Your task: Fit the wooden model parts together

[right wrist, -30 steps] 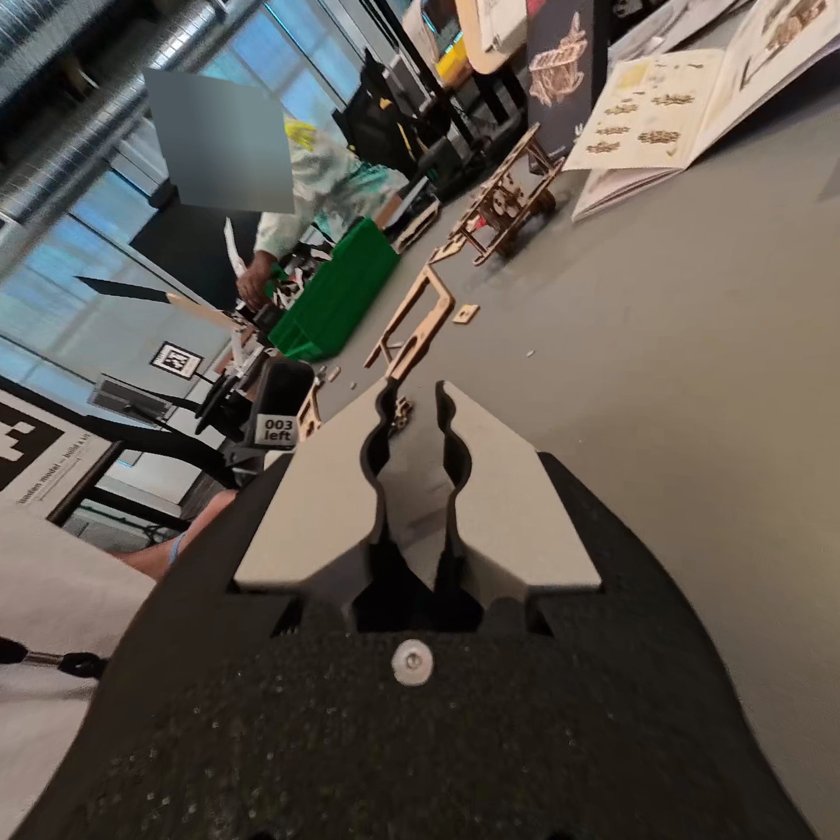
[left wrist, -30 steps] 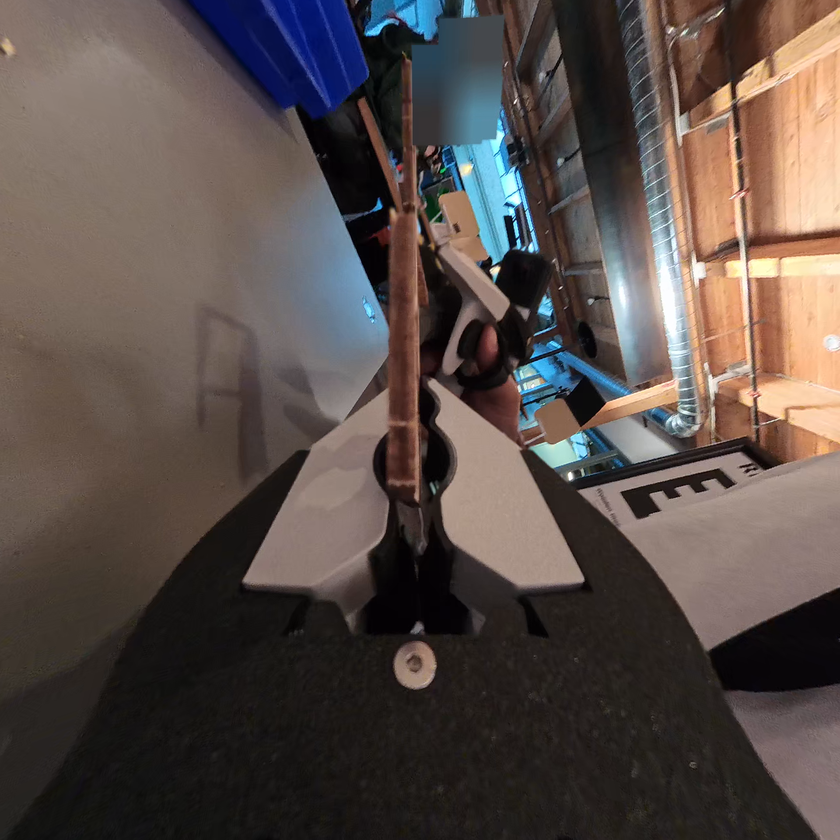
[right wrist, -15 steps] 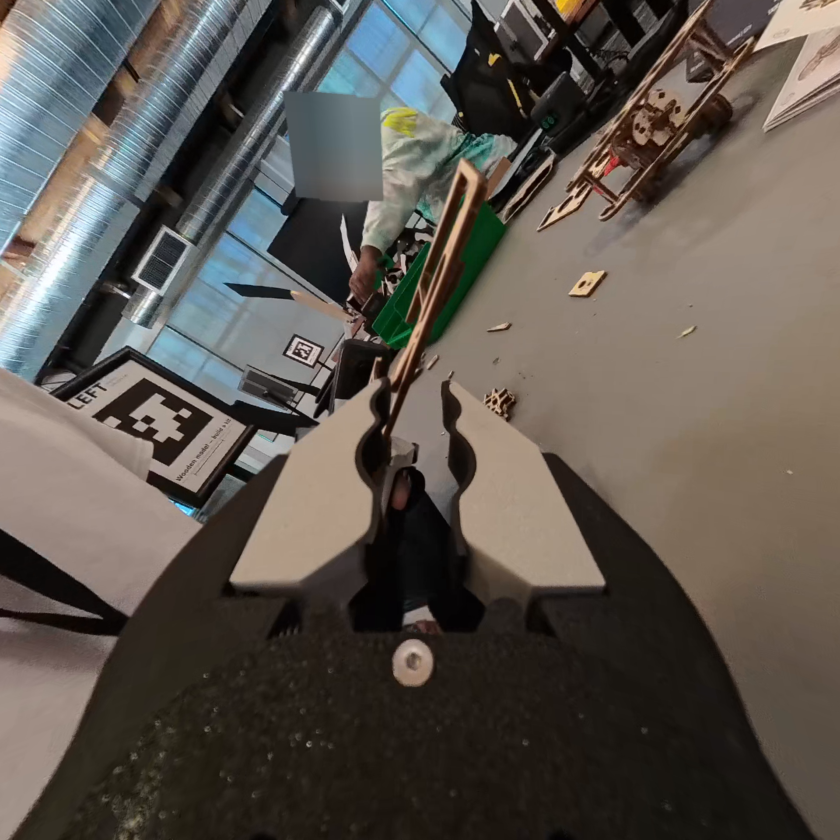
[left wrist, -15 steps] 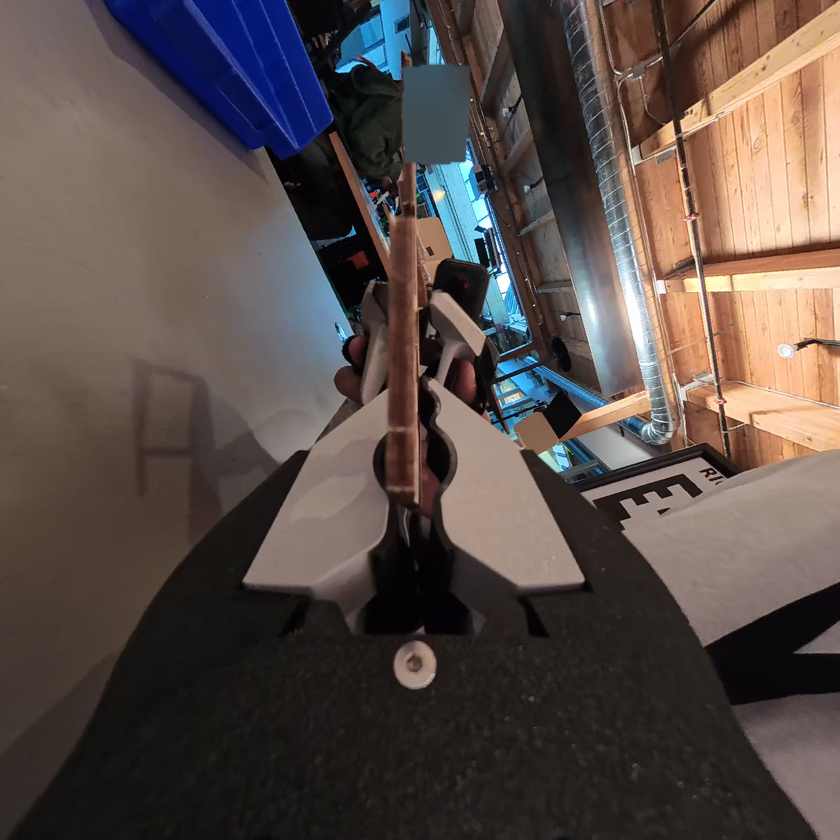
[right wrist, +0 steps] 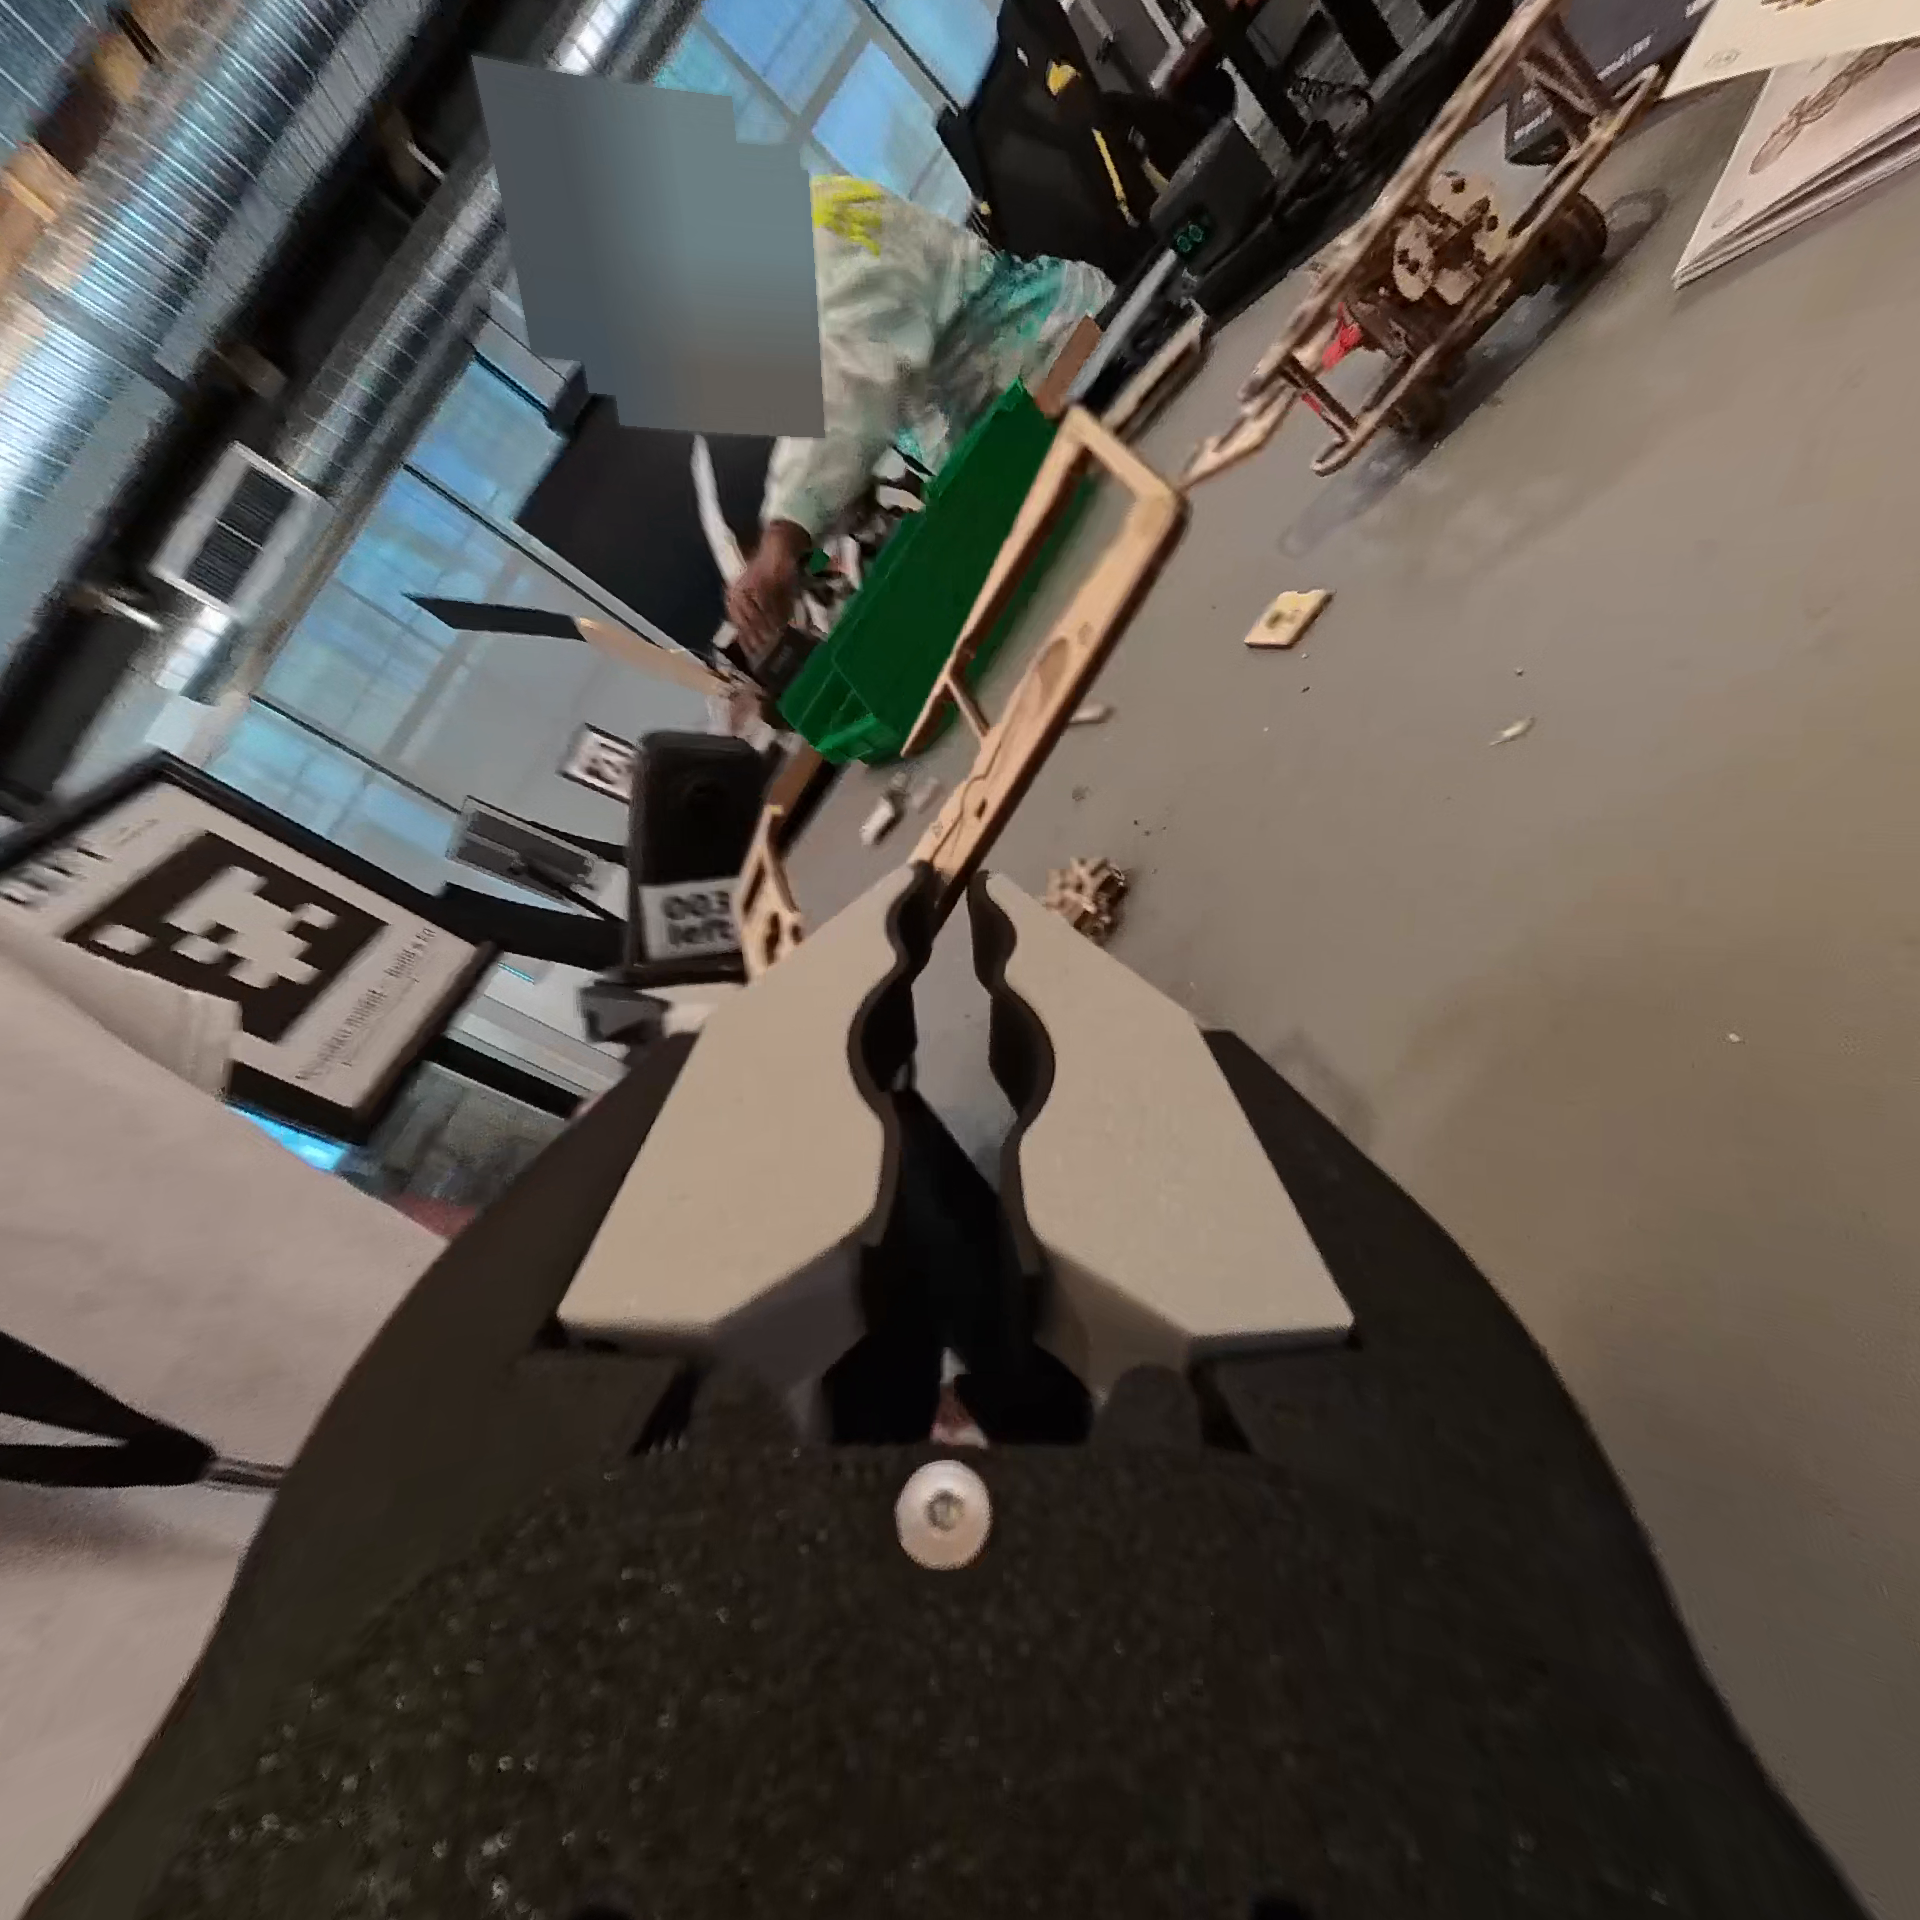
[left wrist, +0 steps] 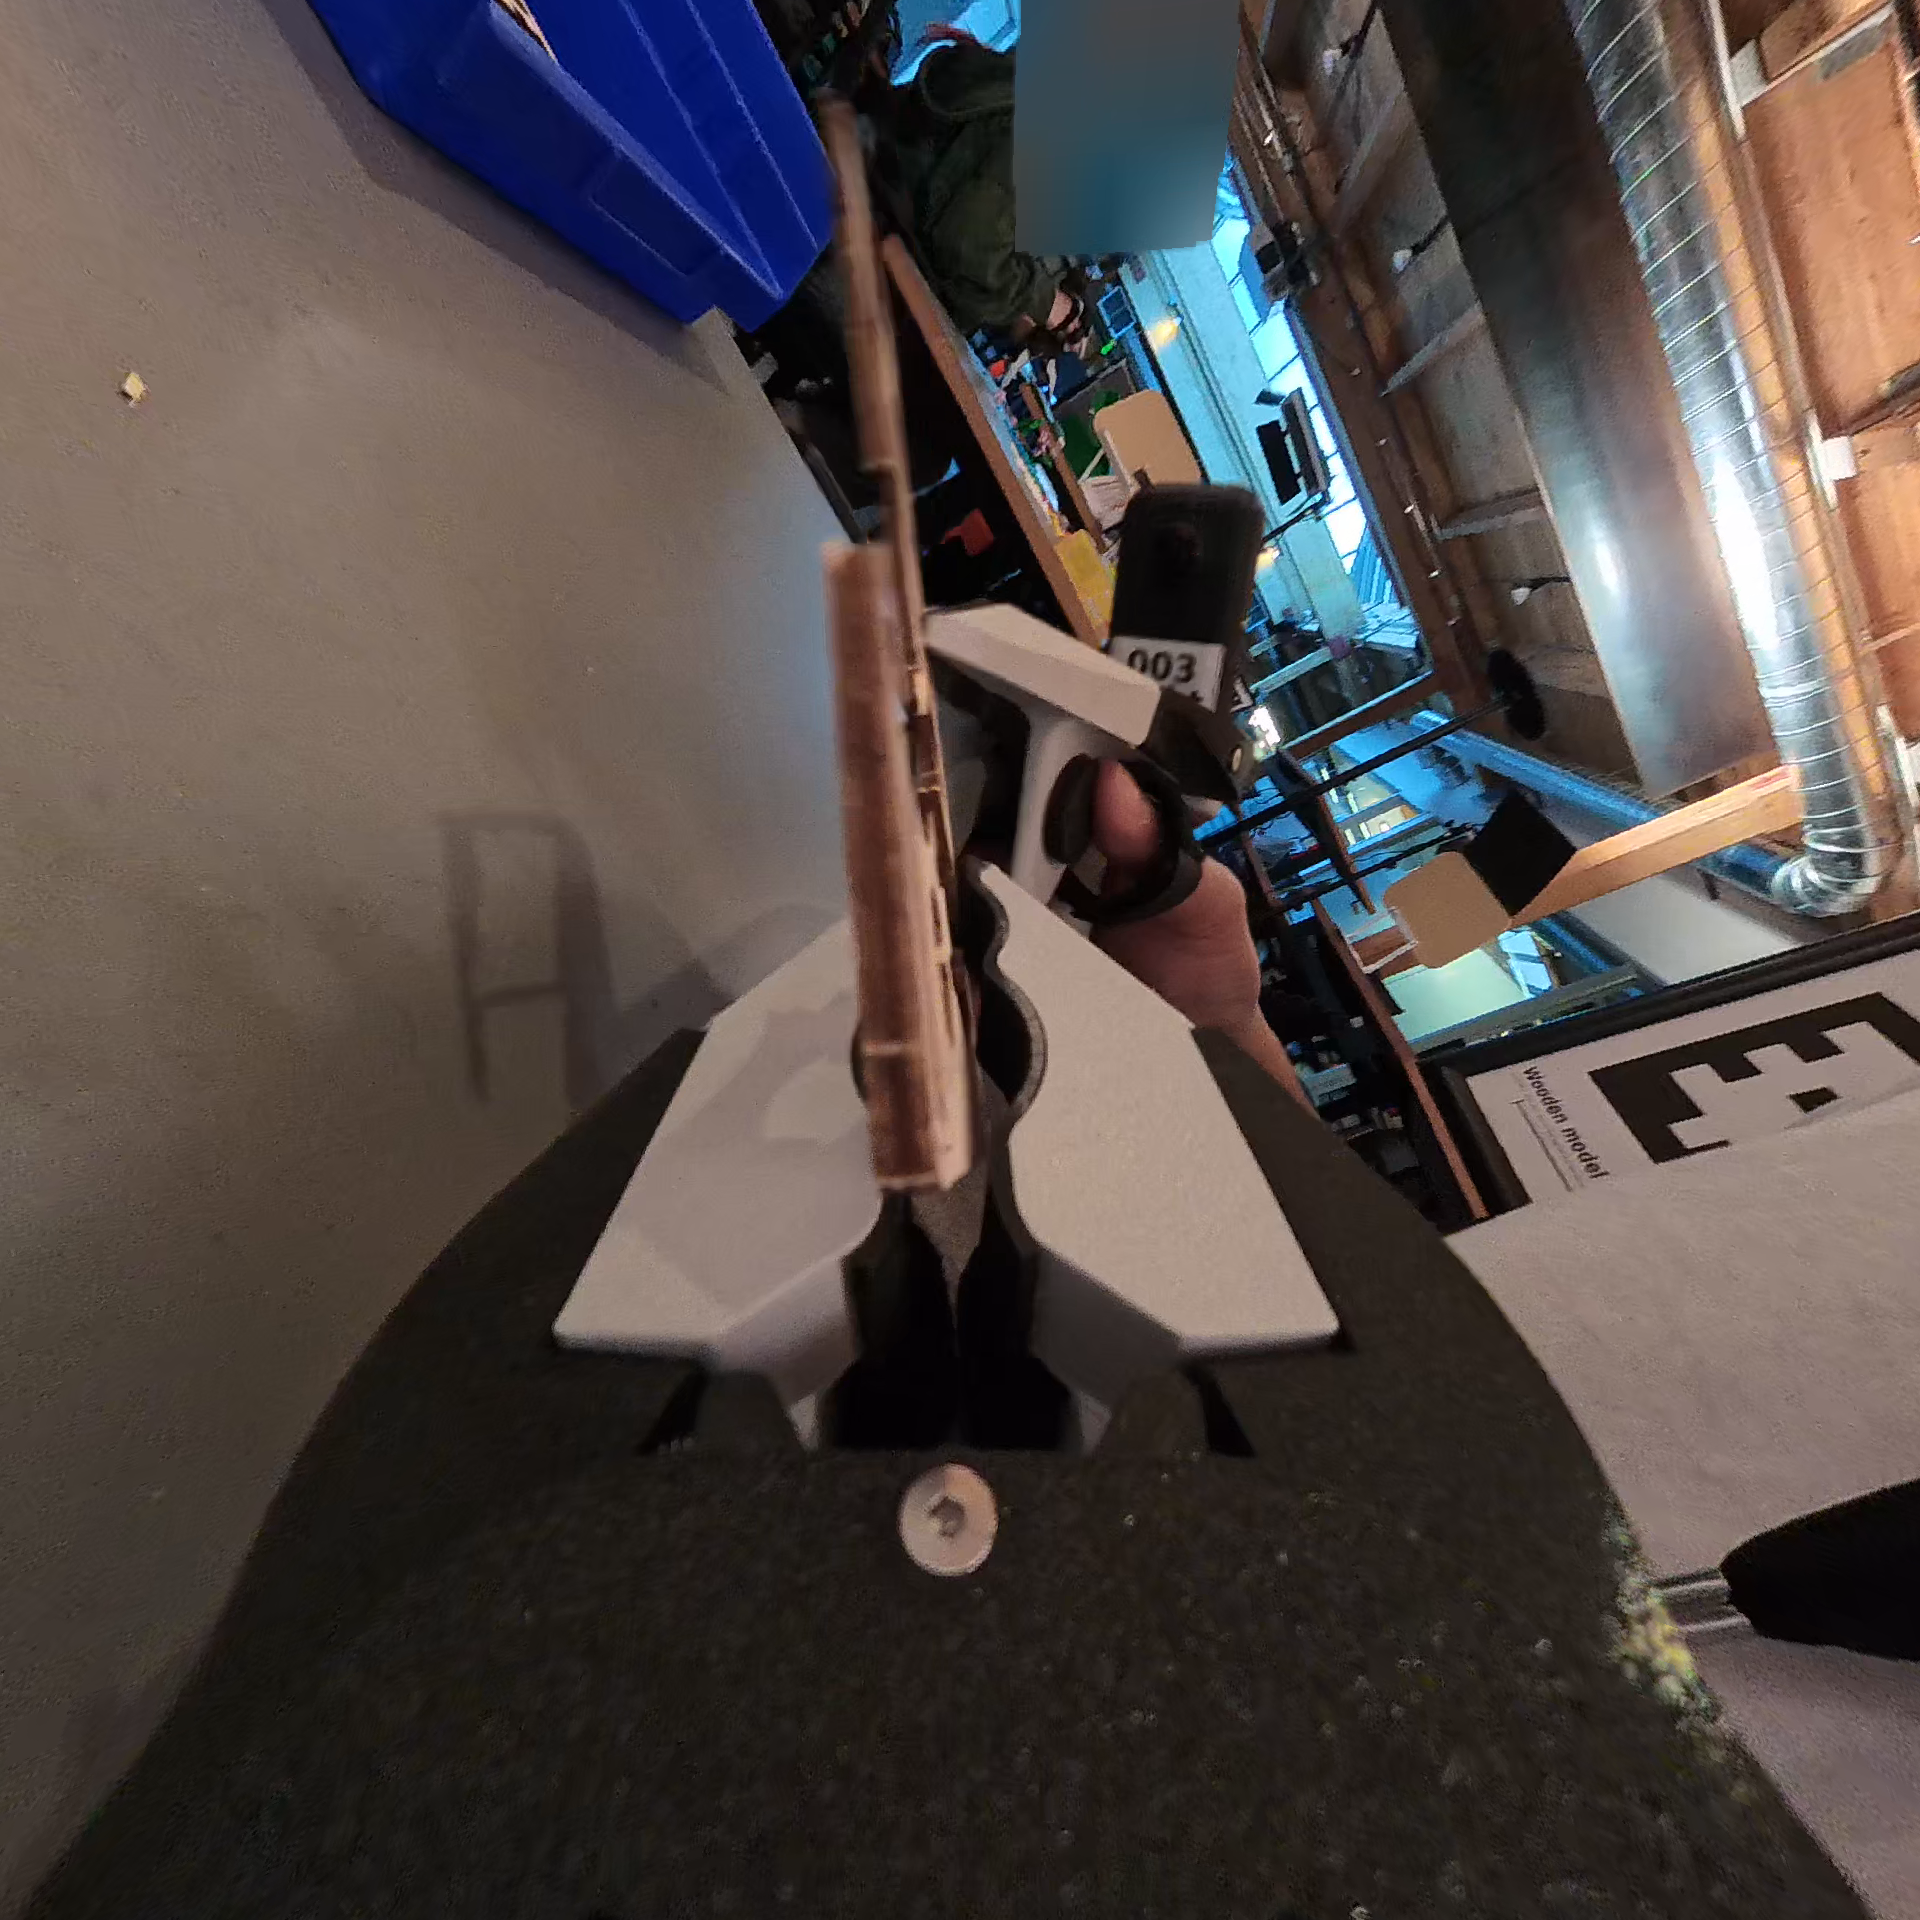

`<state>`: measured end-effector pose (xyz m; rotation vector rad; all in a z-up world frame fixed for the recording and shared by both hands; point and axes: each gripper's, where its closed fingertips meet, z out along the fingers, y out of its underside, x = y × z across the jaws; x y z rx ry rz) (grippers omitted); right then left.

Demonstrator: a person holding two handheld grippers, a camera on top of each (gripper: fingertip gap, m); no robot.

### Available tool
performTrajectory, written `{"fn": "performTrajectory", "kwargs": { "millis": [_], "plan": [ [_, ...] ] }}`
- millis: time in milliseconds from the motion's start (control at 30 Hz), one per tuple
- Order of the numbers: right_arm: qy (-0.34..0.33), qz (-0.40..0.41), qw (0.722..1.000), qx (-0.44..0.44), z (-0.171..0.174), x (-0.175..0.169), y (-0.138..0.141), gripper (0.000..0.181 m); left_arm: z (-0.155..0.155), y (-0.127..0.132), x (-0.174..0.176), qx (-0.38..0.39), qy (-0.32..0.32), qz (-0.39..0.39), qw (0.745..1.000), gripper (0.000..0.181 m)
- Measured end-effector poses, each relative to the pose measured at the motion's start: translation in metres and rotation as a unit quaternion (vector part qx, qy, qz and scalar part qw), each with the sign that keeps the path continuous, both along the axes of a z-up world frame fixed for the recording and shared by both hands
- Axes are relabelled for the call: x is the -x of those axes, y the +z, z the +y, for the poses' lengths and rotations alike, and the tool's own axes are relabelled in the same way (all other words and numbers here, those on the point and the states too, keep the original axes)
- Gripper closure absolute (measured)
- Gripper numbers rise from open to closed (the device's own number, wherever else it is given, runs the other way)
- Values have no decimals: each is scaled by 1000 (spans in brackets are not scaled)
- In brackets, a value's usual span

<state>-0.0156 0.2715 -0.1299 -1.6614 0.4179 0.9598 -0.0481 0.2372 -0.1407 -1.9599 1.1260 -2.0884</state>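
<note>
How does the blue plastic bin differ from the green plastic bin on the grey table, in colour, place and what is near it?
The blue plastic bin is blue, the green plastic bin green. The blue plastic bin shows only in the left wrist view, at the table's far edge; the green plastic bin shows only in the right wrist view, with a person's hand beside it. Small wooden scraps lie near the green plastic bin. Both sit on the table.

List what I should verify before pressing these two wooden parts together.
1. Left gripper clamped on the flat wooden part: ok.
2. Wooden frame end between the right gripper tips: ok.
3. Right gripper's hold firm: cannot tell.
4. Frame lined up with the flat wooden part: cannot tell, seen edge-on.
5. Both parts held off the table: ok.
6. Small square piece lying clear of the work: ok.
</note>
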Motion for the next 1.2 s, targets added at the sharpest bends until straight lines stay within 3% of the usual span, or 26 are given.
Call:
{"fn": "performTrajectory", "kwargs": {
  "millis": [167, 233, 300, 433, 500, 767, 900, 1200],
  "plan": [
    [-29, -188, 980, 57, 2, -1, -15, 174, -1, -5, 1, 9, 0, 13, 1000, 180],
    [-37, -256, 962, 91, 2, -2, -25, 174, -1, -14, 1, -34, 2, 34, 999, 180],
    [-50, -242, 965, 87, 3, -2, -21, 175, 1, -15, 1, -52, 4, 38, 998, 180],
    [-18, -58, 997, 44, -3, -13, -6, 162, 5, -20, 8, -37, -9, 48, 998, 181],
    [8, -34, 999, 36, -8, -18, -4, 159, 5, -22, 13, -32, -31, 51, 998, 181],
    [125, -93, 985, 76, -10, -9, -20, 157, -2, -26, 28, -23, -127, 64, 990, 181],
    [120, -161, 974, 100, -8, -19, -29, 148, 0, -31, 32, -32, -148, 73, 986, 181],
    [210, -230, 943, 121, -14, -10, -46, 153, -2, -47, 38, -34, -192, 94, 976, 181]
  ]
}}
